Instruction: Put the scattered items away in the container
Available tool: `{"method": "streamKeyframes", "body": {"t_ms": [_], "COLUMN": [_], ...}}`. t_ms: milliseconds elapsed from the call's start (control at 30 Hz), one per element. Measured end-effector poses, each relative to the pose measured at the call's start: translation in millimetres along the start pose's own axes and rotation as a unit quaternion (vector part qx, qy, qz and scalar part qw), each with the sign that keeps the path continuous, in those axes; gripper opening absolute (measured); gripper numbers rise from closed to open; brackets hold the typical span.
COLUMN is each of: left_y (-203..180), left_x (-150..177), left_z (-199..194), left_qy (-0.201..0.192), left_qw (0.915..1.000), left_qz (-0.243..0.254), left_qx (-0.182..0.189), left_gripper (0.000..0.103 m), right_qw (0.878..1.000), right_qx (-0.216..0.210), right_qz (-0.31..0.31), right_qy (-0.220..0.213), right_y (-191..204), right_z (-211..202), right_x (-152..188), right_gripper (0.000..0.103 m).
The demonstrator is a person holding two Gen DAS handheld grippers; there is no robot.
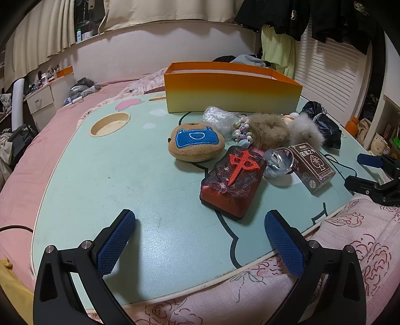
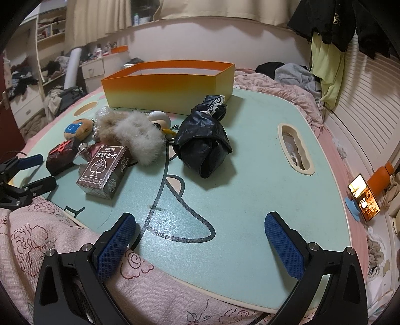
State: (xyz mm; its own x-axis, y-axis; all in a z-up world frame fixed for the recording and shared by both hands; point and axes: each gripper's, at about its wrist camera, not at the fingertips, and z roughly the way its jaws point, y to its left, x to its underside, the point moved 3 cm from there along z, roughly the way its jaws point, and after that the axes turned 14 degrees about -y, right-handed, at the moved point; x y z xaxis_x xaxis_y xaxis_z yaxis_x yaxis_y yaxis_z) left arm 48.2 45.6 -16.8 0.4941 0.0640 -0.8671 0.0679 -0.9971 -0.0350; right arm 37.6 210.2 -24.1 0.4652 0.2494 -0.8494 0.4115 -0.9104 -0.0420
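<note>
My left tool (image 1: 200, 240) & right tool (image 2: 200, 240) both hung w/ jaws wide apart, nothing between them. Items (mahjong block (image 1: 233, 182), card box (image 2: 105, 172)) sat scattered on the worktop (image 1: 112, 175) near the orange container (image 1: 232, 92).

A pale green tabletop (image 2: 250, 175) with a black cartoon outline rests on a pink bed (image 1: 37, 160). A pink quilt with a rose pattern (image 2: 30, 240) lies along the tabletop's near edge. Cream curtains (image 1: 45, 32) hang above a ledge, and dark clothes (image 2: 332, 20) hang at upper right. Beside the bed, a lit phone (image 2: 363, 198) stands near an orange bottle (image 2: 381, 180). A white drawer unit (image 1: 40, 100) stands behind the bed.
</note>
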Motion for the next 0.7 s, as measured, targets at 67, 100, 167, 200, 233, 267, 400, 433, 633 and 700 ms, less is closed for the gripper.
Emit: {"method": "streamKeyframes", "body": {"t_ms": [67, 100, 167, 200, 233, 267, 400, 433, 633, 700], "left_y": [0.0, 0.0, -0.1, -0.2, -0.2, -0.3, -0.4, -0.4, -0.6, -1.1], "left_x": [0.0, 0.0, 0.0, 0.0, 0.0, 0.0, 0.0, 0.0, -1.6, -2.0], "left_z": [0.1, 0.1, 0.2, 0.2, 0.3, 0.2, 0.4, 0.5, 3.1, 2.1], "left_qy": [0.0, 0.0, 0.0, 0.0, 0.0, 0.0, 0.0, 0.0, 0.001, 0.001], "left_qw": [1.0, 1.0, 1.0, 1.0, 1.0, 1.0, 1.0, 1.0, 1.0, 1.0], "left_qz": [0.0, 0.0, 0.0, 0.0, 0.0, 0.0, 0.0, 0.0, -0.001, -0.001], "left_qx": [0.0, 0.0, 0.0, 0.0, 0.0, 0.0, 0.0, 0.0, 0.0, 0.0], "left_gripper": [0.103, 0.103, 0.103, 0.103, 0.103, 0.103, 0.103, 0.103, 0.103, 0.103], "right_qw": [1.0, 1.0, 1.0, 1.0, 1.0, 1.0, 1.0, 1.0, 1.0, 1.0], "right_qx": [0.0, 0.0, 0.0, 0.0, 0.0, 0.0, -0.003, -0.003, -0.003, -0.002], "right_qz": [0.0, 0.0, 0.0, 0.0, 0.0, 0.0, -0.002, -0.002, -0.002, -0.002], "right_qy": [0.0, 0.0, 0.0, 0.0, 0.0, 0.0, -0.003, -0.003, -0.004, -0.004], "right_y": [0.2, 0.1, 0.2, 0.0, 0.2, 0.2, 0.4, 0.6, -0.2, 0.0], "right_z": [0.0, 0.0, -0.1, -0.1, -0.1, -0.1, -1.4, -1.7, -2.2, -2.4], "right_x": [0.0, 0.0, 0.1, 0.1, 0.1, 0.1, -1.2, -1.4, -1.4, -1.7], "right_gripper": [0.103, 0.103, 0.103, 0.103, 0.103, 0.103, 0.103, 0.103, 0.103, 0.103]}}
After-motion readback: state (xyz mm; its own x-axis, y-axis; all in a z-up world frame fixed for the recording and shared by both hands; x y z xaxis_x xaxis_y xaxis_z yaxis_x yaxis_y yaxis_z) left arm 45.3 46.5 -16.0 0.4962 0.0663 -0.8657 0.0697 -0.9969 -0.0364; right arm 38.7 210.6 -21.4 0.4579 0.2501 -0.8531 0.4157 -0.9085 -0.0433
